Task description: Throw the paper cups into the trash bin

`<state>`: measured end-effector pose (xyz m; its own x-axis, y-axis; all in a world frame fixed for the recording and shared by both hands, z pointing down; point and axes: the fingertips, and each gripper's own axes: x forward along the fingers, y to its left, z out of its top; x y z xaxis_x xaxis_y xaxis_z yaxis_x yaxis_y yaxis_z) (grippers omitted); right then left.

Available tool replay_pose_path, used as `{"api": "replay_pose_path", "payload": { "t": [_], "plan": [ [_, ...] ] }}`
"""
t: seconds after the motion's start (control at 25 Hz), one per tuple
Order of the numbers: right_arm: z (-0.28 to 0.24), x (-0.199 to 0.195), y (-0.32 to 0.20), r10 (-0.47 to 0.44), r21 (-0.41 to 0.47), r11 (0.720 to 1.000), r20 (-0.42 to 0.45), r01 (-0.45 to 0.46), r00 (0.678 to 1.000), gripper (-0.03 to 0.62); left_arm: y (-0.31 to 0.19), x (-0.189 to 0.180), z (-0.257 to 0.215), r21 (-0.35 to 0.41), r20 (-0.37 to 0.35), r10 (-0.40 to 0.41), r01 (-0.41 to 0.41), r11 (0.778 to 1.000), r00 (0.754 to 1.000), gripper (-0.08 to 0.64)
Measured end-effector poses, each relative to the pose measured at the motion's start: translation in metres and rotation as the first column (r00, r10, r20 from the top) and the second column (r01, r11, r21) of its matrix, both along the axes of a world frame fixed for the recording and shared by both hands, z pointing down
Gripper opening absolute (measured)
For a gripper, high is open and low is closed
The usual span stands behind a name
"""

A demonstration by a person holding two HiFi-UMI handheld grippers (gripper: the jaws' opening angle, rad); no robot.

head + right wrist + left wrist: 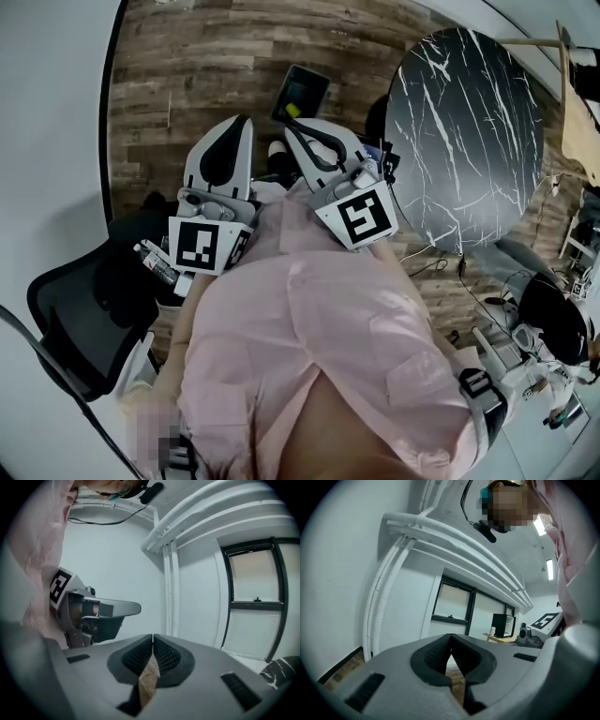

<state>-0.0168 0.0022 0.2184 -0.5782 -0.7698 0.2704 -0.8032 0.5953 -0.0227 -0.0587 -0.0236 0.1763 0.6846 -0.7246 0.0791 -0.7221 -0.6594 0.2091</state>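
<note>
No paper cup shows in any view. In the head view, both grippers are held close to the person's pink shirt over the wooden floor. My left gripper is shut, its jaws meeting with nothing between them. My right gripper is also shut and empty; only floor shows through the slit below its tips. A dark square container, perhaps the trash bin, stands on the floor just beyond the two grippers' tips. Each gripper view looks along a white wall towards windows.
A round black marble table stands at the right. A black office chair is at the lower left. White pipes run up the wall. Cables and equipment clutter the floor at the lower right.
</note>
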Motion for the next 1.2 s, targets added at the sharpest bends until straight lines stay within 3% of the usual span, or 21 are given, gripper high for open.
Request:
{"api": "replay_pose_path", "payload": {
  "t": [1.2],
  "plan": [
    [0.004, 0.010, -0.018, 0.010, -0.015, 1.000, 0.015, -0.010, 1.000, 0.031, -0.017, 0.005, 0.003, -0.012, 0.008, -0.016, 0.016, 1.000, 1.000, 0.014]
  ]
}}
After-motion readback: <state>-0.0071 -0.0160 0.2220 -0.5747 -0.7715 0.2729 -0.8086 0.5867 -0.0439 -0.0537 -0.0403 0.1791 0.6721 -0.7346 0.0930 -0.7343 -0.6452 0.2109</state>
